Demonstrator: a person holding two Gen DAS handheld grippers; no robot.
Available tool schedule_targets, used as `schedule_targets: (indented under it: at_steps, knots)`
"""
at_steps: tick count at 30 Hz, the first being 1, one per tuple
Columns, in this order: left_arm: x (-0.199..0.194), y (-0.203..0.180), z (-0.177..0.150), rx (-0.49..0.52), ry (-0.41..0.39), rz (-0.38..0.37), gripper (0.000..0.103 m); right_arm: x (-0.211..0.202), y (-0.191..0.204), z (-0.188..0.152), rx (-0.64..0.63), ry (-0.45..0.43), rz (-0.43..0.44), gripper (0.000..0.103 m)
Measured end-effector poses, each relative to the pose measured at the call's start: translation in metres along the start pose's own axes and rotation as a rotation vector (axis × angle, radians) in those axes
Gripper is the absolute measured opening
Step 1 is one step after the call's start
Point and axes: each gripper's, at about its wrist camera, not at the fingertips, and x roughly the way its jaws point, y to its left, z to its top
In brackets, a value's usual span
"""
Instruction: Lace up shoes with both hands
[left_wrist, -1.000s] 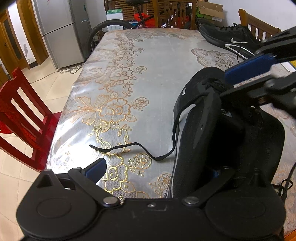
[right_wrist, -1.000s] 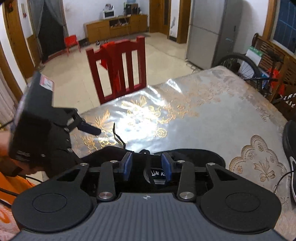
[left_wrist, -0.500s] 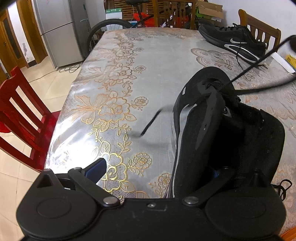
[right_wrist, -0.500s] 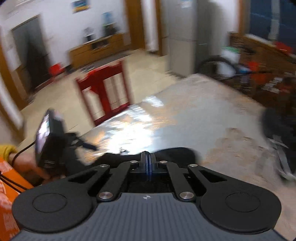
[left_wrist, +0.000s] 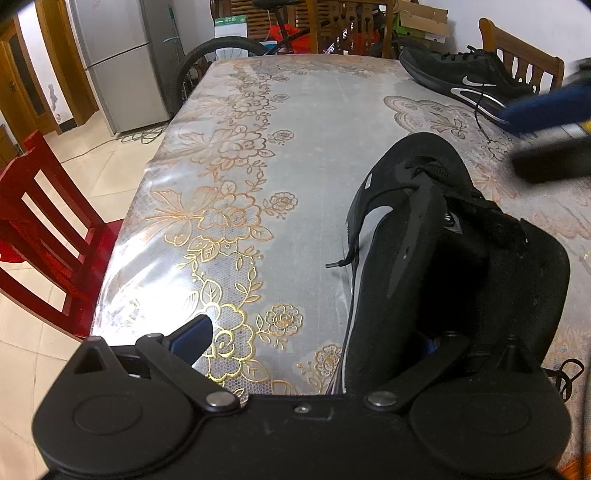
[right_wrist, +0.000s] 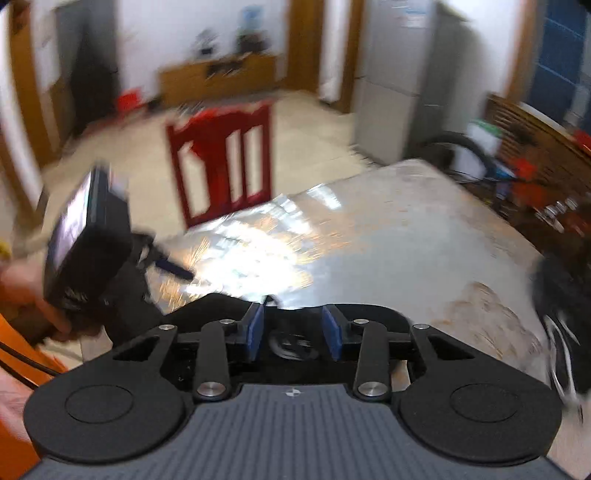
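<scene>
**Shoe braced, lace end loose**

We see the near shoe (left_wrist: 436, 258) on the table (left_wrist: 314, 122), the left gripper (left_wrist: 314, 332) spread wide across its heel side. Lace tip (left_wrist: 338, 264) lies free beside it. Right gripper (right_wrist: 293, 332) jaws opening, nothing pinched between them.

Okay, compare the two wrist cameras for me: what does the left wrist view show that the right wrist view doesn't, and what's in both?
Only the left wrist view: the loose lace tip lying on the tablecloth beside the near shoe, and that shoe's side wall sitting between the open fingers of the left hand-held gripper.

Only the right wrist view: the right hand-held gripper with its jaws opening and nothing between the blue pads, plus the wooden cabinet across the room.

Both: the floral table, the red chair, the refrigerator and the second shoe.
</scene>
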Motion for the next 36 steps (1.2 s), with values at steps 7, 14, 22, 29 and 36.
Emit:
schedule_targets:
  at_steps: [7, 14, 22, 29, 36]
  knots:
    - [0.000, 0.000, 0.000, -0.005, -0.001, 0.002, 0.103, 0.049, -0.008, 0.000, 0.041, 0.091, 0.045, 0.008]
    - [0.001, 0.001, 0.001, -0.004, 0.001, -0.004, 0.103, -0.007, -0.016, -0.010, 0.183, -0.010, 0.007, 0.002]
    - [0.001, 0.001, 0.002, 0.008, 0.006, -0.008, 0.103, -0.062, -0.047, -0.047, 0.359, -0.032, -0.277, 0.007]
    - [0.000, -0.001, 0.002, 0.019, 0.009, 0.000, 0.103, 0.007, 0.000, -0.014, 0.136, -0.016, -0.046, 0.036]
    - [0.001, 0.000, 0.001, 0.007, 0.004, 0.001, 0.103, 0.039, -0.001, -0.008, 0.091, 0.051, -0.020, 0.009]
